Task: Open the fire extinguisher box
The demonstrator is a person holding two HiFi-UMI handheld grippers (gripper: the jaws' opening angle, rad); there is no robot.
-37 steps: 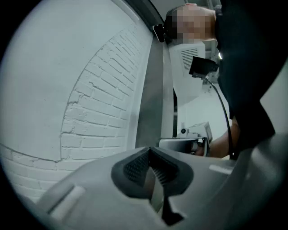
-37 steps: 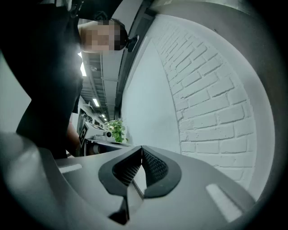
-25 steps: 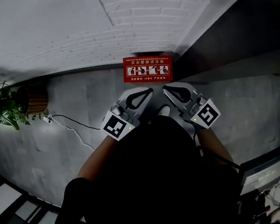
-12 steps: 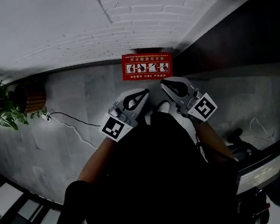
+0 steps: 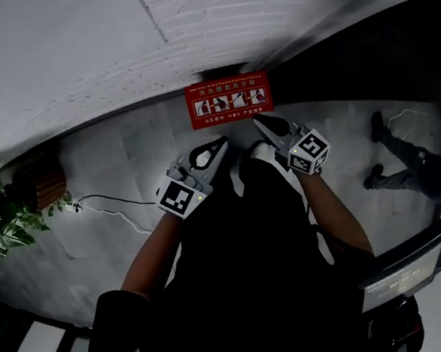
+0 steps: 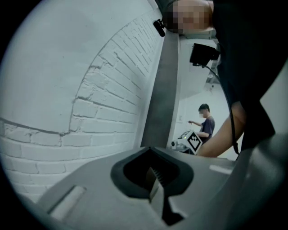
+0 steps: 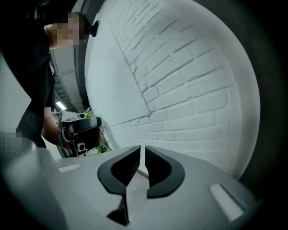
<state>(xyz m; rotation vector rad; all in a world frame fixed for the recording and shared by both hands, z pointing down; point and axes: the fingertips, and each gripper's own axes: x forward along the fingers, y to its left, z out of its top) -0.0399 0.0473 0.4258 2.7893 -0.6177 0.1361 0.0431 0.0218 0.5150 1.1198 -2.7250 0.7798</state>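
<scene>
The fire extinguisher box [image 5: 229,101] is red with white pictograms and stands on the floor against the white brick wall [image 5: 279,4]; its lid is closed. In the head view my left gripper [image 5: 222,141] hangs just below the box's left half, jaws together and empty. My right gripper [image 5: 257,120] points at the box's lower right corner, apart from it. Its jaws are starting to open: only a thin slit shows between them in the right gripper view [image 7: 143,158], with nothing in it. The left gripper view [image 6: 155,179] shows toothed pads pressed together, facing wall.
A potted plant [image 5: 0,230] and a brown pot [image 5: 40,185] stand at the left, with a white cable [image 5: 113,207] on the grey floor. A dark panel [image 5: 380,48] runs right of the box. A person's legs [image 5: 410,162] are at the right, a screen [image 5: 403,270] below.
Both grippers have moved up toward the red box and the view has tilted. A person has come into view at the right. The right jaws show a thin slit.
</scene>
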